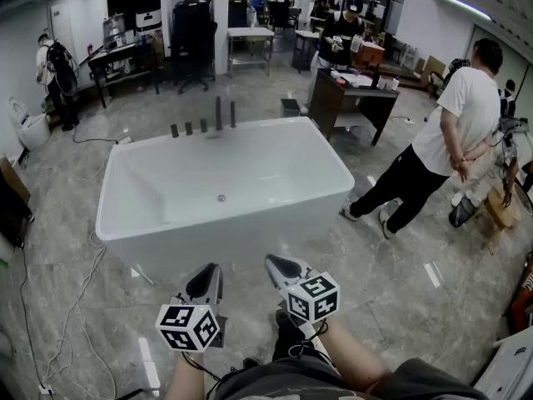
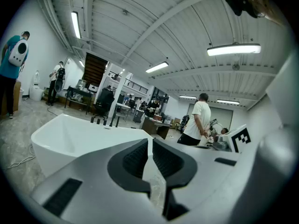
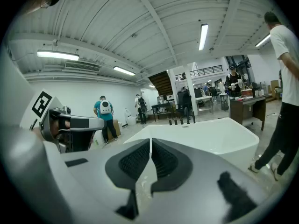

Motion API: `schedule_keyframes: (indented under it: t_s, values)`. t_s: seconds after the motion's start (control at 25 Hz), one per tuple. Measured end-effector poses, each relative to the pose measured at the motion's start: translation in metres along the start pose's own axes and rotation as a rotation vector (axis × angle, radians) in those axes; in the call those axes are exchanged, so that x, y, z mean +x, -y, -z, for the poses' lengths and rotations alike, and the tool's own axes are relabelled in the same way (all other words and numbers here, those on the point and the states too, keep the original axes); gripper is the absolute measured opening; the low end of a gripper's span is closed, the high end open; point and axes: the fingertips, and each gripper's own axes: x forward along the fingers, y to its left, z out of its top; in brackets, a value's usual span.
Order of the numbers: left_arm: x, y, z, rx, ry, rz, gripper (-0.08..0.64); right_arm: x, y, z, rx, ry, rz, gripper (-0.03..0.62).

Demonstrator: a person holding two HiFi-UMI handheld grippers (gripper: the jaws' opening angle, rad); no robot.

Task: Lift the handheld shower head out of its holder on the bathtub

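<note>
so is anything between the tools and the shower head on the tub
Yes, the bathtub itself. The shower head stands with the dark fittings on its far rim; the left tool and the right tool are shut and empty on the near side, so the basin lies between. Nothing else visible blocks.

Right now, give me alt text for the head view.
An empty white bathtub stands ahead on a grey floor, dark tap fittings on its far rim. The left gripper and right gripper are shut, short of it. A person stands at right.
</note>
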Motion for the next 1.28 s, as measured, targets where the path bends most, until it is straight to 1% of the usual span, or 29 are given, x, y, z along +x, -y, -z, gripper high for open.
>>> schedule_keyframes:
  t_s: [0.24, 0.56, 0.76, 1.0, 1.28]
  values:
    - [-0.007, 0.004, -0.002, -0.003, -0.004, 0.005, 0.041, -0.003, -0.002, -0.001, 0.005, -0.005, 0.007, 0.032]
    - [0.001, -0.002, -0.002, -0.018, -0.010, -0.001, 0.041, 0.006, 0.003, -0.001, 0.005, -0.021, 0.000, 0.032]
    - [0.015, -0.012, 0.002, -0.032, -0.016, -0.010, 0.041, 0.020, 0.014, 0.001, 0.005, -0.019, -0.005, 0.032]
    - [0.041, -0.019, -0.002, -0.047, -0.025, -0.025, 0.041, 0.038, 0.042, -0.009, 0.089, 0.012, -0.017, 0.032]
    - [0.102, -0.032, -0.013, -0.086, -0.045, -0.067, 0.041, 0.073, 0.094, -0.021, 0.087, -0.021, -0.047, 0.032]
